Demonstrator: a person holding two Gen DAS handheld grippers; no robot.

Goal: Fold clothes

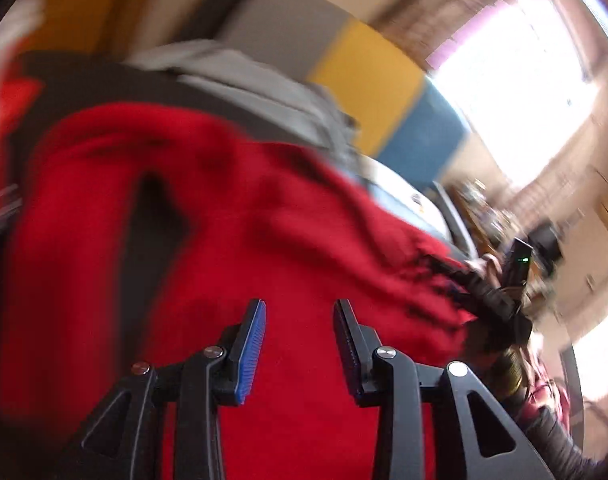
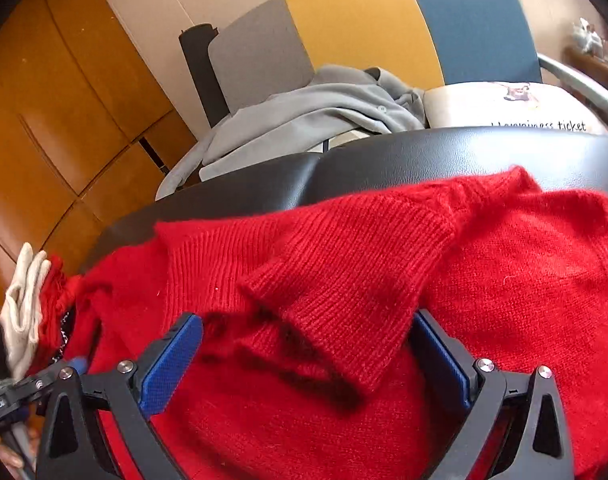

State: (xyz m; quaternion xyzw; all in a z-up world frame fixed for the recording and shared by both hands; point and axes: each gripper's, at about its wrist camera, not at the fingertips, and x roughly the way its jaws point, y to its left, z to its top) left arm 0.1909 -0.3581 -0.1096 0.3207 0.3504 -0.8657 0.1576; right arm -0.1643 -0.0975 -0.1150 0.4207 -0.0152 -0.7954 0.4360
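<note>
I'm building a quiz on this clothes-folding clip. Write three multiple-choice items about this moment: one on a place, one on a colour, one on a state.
1. Where does the grey garment lie?
A. On the chair seat beyond the black surface
B. On top of the red sweater
C. On the floor

2. What colour is the knitted sweater under both tongs?
A. Grey
B. Red
C. Yellow

3. How do the right tongs stand?
A. Shut on the grey garment
C. Shut with nothing between them
B. Open, with the sweater's cuff between the pads

Key: 1 A, the grey garment rests against the chair. 2 B, the red sweater fills both views. 3 B, the right tongs are spread wide around the cuff.
</note>
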